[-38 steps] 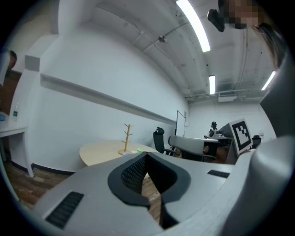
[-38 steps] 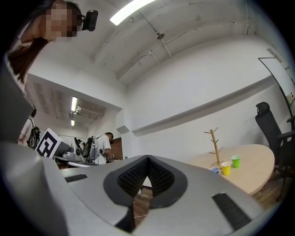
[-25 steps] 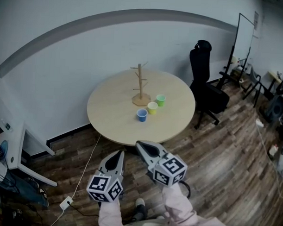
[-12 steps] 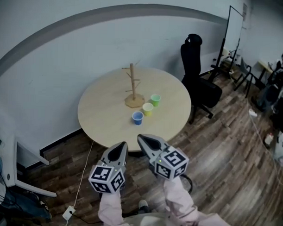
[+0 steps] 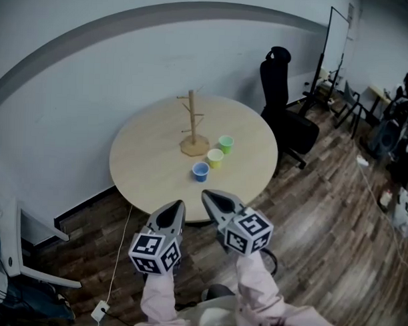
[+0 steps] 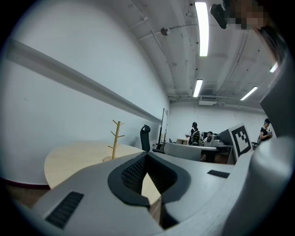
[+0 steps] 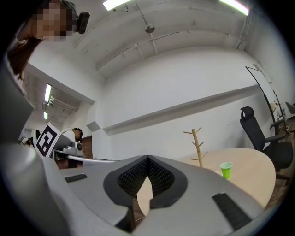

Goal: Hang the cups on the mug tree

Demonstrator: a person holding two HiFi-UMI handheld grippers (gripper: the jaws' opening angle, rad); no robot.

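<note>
Markings: black-and-white square patterns covered the marker cube (image 5: pixel 154 253) on the left gripper and the one on the right; they were the only print that could be made out.
Mug tree: the pale wooden mug tree (image 5: pixel 191 125) stood upright on its round base at the far middle of the round pale wooden table (image 5: pixel 147 167). Its long axis was vertical, its short pegs slanted upward, and all its pegs were bare.
Cups: the blue plastic cup (image 5: pixel 200 171), yellow plastic cup (image 5: pixel 215 158) and green plastic cup (image 5: pixel 225 144) stood mouths up in a slanted row running from near to far-right, just right of the tree's base.
Left gripper: the left gripper (image 5: pixel 178 205) was closed, tips together with nothing between them. It pointed at the table from just off its near edge.
Right gripper: the right gripper (image 5: pixel 206 194) was likewise closed and empty, beside the left, tip at the table's near rim.
Surroundings: a black office chair (image 5: pixel 283 95) stood to the table's far right.
</note>
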